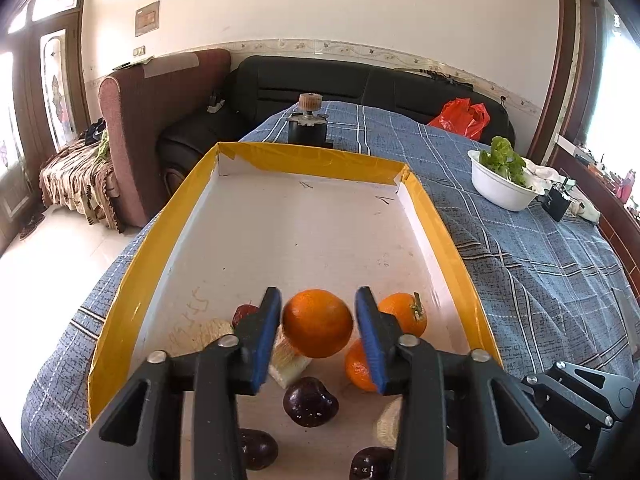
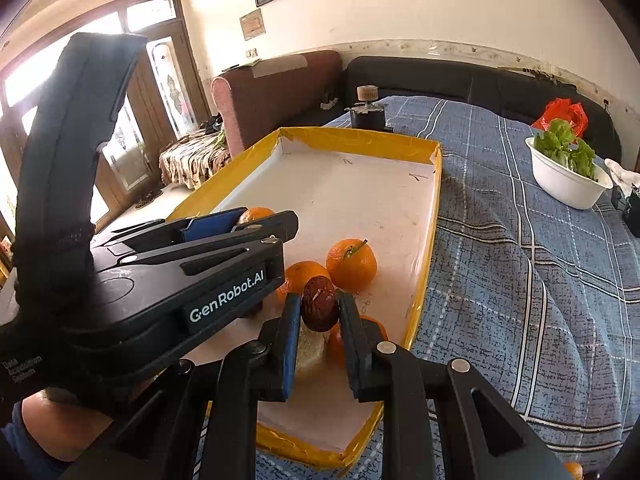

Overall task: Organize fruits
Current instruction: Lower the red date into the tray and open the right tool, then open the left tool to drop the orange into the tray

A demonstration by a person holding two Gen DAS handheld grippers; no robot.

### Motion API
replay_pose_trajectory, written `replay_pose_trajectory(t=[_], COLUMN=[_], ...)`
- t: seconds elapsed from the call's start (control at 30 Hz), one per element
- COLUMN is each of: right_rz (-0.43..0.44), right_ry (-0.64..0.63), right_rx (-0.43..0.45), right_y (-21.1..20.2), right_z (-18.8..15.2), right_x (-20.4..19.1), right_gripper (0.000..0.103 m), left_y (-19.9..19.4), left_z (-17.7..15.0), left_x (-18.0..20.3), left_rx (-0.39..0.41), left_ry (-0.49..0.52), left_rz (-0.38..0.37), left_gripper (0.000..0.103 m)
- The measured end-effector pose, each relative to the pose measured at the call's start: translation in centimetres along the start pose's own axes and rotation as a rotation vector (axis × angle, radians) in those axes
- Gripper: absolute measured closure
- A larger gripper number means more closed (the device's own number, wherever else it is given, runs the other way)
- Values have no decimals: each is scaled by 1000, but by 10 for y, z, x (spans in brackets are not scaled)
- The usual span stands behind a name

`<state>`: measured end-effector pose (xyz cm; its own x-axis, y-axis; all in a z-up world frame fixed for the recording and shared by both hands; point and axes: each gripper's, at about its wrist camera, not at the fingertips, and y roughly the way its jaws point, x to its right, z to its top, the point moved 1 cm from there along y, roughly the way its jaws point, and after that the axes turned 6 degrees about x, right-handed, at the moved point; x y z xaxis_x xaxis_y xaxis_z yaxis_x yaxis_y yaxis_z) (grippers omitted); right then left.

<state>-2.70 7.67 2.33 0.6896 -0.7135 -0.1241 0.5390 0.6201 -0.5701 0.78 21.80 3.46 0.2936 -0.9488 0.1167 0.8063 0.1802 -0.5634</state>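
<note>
A white tray with a yellow taped rim (image 1: 132, 280) lies on the blue checked cloth. My left gripper (image 1: 318, 322) holds an orange (image 1: 318, 324) between its blue pads, lifted above the tray floor. Below it lie two more oranges (image 1: 406, 316), dark red jujubes (image 1: 310, 402) and pale foam sleeves (image 1: 208, 332). My right gripper (image 2: 319, 306) is shut on a dark red jujube (image 2: 318, 302) over the tray's near right part (image 2: 424, 280). The left gripper's body (image 2: 160, 280) fills the left of the right wrist view. Oranges (image 2: 352, 266) lie behind the jujube.
A white bowl of lettuce (image 1: 500, 182) stands to the right on the cloth. A black motor-like object (image 1: 308, 128) stands beyond the tray's far end. A red bag (image 1: 462, 118) lies on the black sofa behind. The table edge drops off left of the tray.
</note>
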Motion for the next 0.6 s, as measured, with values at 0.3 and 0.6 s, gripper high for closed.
replay_pose_trajectory(t=[0.3, 0.6], right_rz=[-5, -19], right_ry=[19, 55], right_rx=[16, 43], right_y=[-6, -13], right_z=[2, 4], right_x=[5, 12], right_gripper=[79, 79], left_y=[-1, -4], left_z=[2, 2], left_x=[-1, -3], left_rx=[22, 32], left_ry=[-4, -12], left_rz=[13, 17], left_gripper=[52, 49])
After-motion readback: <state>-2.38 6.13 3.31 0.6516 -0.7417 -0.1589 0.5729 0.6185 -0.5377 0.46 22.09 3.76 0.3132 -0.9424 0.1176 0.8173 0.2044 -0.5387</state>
